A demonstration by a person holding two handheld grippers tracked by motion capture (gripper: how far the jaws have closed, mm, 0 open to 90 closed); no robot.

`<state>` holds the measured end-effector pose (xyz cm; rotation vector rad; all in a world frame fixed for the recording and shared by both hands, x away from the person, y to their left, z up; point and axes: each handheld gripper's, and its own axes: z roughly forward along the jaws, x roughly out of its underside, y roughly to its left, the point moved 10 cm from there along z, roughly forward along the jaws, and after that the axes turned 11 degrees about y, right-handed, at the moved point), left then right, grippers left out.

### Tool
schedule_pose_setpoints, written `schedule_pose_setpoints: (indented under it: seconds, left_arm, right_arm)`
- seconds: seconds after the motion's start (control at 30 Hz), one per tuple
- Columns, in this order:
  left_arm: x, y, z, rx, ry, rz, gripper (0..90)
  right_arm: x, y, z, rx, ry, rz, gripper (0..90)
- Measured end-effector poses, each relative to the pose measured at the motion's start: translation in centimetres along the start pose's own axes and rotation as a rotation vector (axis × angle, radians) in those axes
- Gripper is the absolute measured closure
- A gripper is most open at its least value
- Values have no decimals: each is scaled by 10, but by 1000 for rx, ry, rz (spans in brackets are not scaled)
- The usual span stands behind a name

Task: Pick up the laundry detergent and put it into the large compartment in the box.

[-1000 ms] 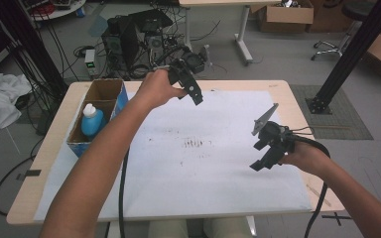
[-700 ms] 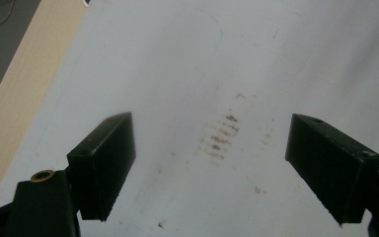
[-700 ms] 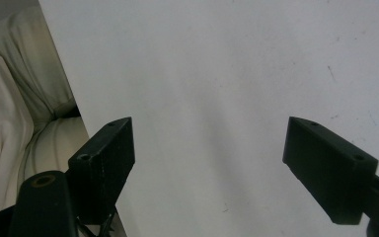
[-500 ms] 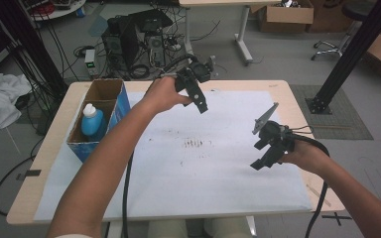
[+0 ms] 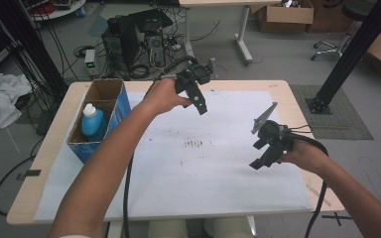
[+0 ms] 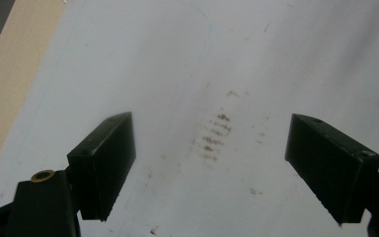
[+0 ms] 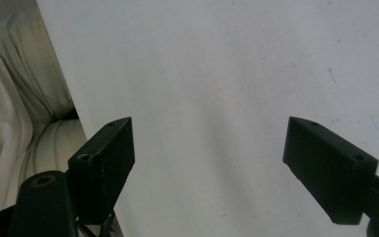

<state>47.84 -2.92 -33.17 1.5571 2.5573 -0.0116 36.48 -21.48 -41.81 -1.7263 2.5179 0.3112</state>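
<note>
Left gripper (image 6: pixel 209 168): jaws wide apart, nothing between them, held in the air. Straight below and ahead of them lies the white sheet (image 6: pixel 276 59), with a patch of brown smudges (image 6: pixel 214 138) sitting in the gap between the two jaws and a few stray specks nearer to me. Off past the left jaw the bare wood of the table (image 6: pixel 10 74) runs along the sheet's edge. Right gripper (image 7: pixel 207 168): jaws also wide apart and empty, held over a plain stretch of the same sheet, faint marks only toward the right jaw's side. Beyond my left jaw here the sheet ends at the near edge of the table, and pale trousers (image 7: pixel 19 128) show below it. From above, my left gripper (image 5: pixel 194 89) hangs over the far part of the sheet, tilted down toward the smudges (image 5: pixel 196 145); my right gripper (image 5: pixel 268 146) hovers near the sheet's right side, well apart from the left one, smudges between the two. Farther out, left of my left arm, a cardboard box (image 5: pixel 79 144) stands on the table's left edge with a blue bottle (image 5: pixel 92 121) upright in its near compartment.
</note>
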Motion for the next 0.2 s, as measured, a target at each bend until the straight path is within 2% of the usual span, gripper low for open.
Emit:
schedule_pose_setpoints:
  seconds: [0.2]
  left_arm:
    - [2, 1, -1, 1, -3, -7, 201]
  right_arm:
    - [-1, 0, 0, 0, -1, 0, 199]
